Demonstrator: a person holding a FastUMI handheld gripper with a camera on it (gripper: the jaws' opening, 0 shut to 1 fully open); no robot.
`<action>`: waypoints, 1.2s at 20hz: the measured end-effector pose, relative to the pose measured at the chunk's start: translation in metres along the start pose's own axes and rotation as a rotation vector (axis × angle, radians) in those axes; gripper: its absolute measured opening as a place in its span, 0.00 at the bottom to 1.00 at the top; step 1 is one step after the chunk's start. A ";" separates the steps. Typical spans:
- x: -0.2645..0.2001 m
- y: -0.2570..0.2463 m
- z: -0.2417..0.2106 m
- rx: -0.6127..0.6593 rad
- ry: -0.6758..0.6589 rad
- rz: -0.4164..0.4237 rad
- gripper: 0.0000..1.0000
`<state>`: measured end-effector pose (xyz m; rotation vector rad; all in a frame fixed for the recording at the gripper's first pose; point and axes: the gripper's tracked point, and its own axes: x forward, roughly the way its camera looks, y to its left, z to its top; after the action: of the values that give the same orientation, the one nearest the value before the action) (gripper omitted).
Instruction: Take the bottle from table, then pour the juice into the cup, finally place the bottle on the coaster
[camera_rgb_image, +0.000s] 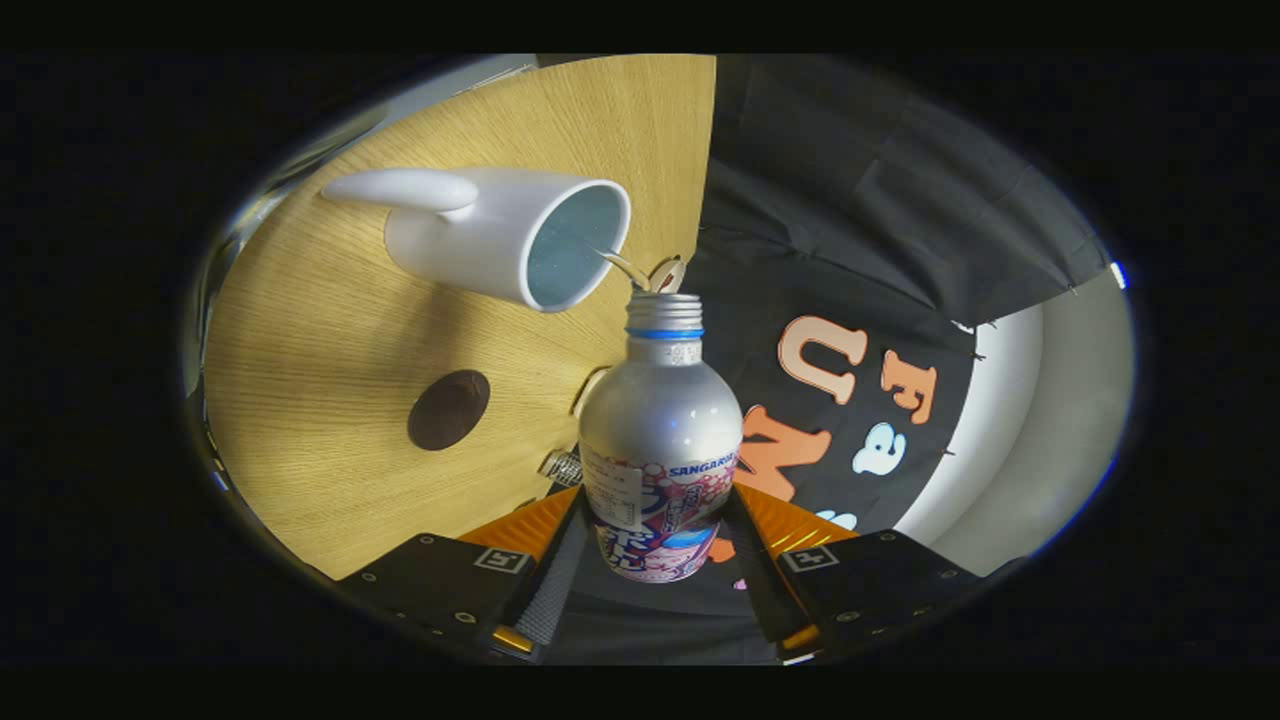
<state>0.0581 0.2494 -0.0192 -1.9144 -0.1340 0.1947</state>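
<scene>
The gripper (655, 560) grasps the bottle (660, 440) between both fingers, off the tabletop (330, 330) and tilted, its juice streaming into the cup (500, 235); placement on the coaster (449, 409) remains

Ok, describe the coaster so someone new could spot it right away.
Start at the wooden table. The white cup stands on it, and beside the cup, apart from it, lies the coaster. It is the flat dark brown disc, unlike the bottle gripped between the fingers.
</scene>
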 end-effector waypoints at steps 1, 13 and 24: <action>0.001 0.000 0.000 -0.001 0.000 0.004 0.76; -0.001 -0.008 0.010 -0.091 -0.014 0.015 0.76; 0.002 -0.008 0.009 -0.119 -0.014 0.034 0.76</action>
<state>0.0588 0.2605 -0.0148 -2.0347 -0.1243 0.2273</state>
